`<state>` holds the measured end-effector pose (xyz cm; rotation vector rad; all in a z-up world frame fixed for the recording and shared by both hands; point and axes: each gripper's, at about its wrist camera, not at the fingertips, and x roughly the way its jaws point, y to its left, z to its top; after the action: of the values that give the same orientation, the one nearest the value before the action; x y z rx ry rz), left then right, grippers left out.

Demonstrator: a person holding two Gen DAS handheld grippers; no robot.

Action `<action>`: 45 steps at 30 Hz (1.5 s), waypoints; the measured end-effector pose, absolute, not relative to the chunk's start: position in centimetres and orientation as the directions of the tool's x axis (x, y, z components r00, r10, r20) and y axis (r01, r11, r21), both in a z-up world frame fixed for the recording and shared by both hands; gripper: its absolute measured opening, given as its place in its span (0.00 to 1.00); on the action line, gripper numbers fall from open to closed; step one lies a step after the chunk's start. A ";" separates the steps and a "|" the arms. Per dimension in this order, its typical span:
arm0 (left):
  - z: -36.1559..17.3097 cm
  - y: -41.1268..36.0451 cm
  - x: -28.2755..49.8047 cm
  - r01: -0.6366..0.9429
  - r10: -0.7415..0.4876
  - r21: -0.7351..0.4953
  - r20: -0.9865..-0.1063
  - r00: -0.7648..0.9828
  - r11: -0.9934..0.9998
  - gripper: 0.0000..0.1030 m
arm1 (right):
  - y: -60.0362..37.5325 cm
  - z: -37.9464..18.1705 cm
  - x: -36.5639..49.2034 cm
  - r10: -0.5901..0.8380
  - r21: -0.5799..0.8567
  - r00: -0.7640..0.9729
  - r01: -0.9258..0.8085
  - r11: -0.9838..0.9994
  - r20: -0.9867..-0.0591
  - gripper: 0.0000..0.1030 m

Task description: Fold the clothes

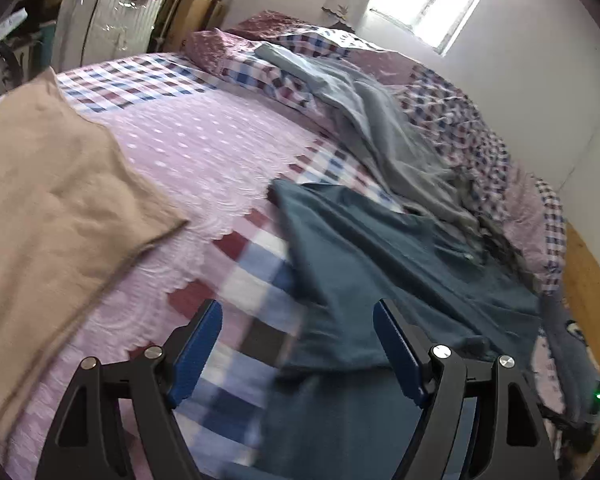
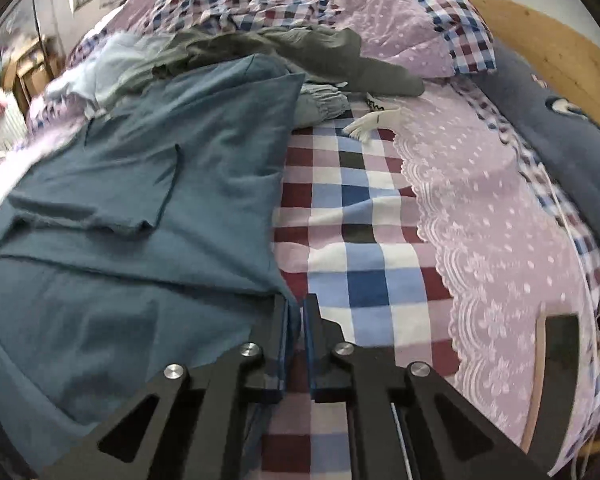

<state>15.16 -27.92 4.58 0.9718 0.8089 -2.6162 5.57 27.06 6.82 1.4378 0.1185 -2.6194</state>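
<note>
Where the bed [image 2: 364, 216] is covered with a checked and lilac dotted quilt, a teal T-shirt [image 2: 148, 184] lies spread out on its left part in the right wrist view. The shirt is of soft, matte knit cloth, with one short sleeve folded over the body and some shallow wrinkles. The right tongs [image 2: 296, 312] are together and clamped on the right edge of the shirt near its lower corner. The left tongs [image 1: 298, 314] stand wide apart above the shirt's other edge, with nothing between their blue ribbed pads [image 1: 198, 354]; this view is blurred, so I cannot tell if they touch the cloth. A beige garment [image 1: 56, 200], flat and smooth, lies at the left of the bed. A grey crumpled garment [image 2: 300, 48] lies beyond the shirt, and a lace border [image 2: 452, 240] with a scalloped edge runs along the quilt.
</note>
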 end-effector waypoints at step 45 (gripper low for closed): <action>3.4 -26.0 14.1 0.339 0.057 -0.462 -0.654 -0.754 -0.820 0.79 | 22.1 2.7 -2.0 -0.648 0.680 -0.322 0.017 -0.733 -0.690 0.26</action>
<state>14.06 -25.96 3.39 1.0221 0.8664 -2.6653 -1.95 22.12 2.74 1.4929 -0.8088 -2.0985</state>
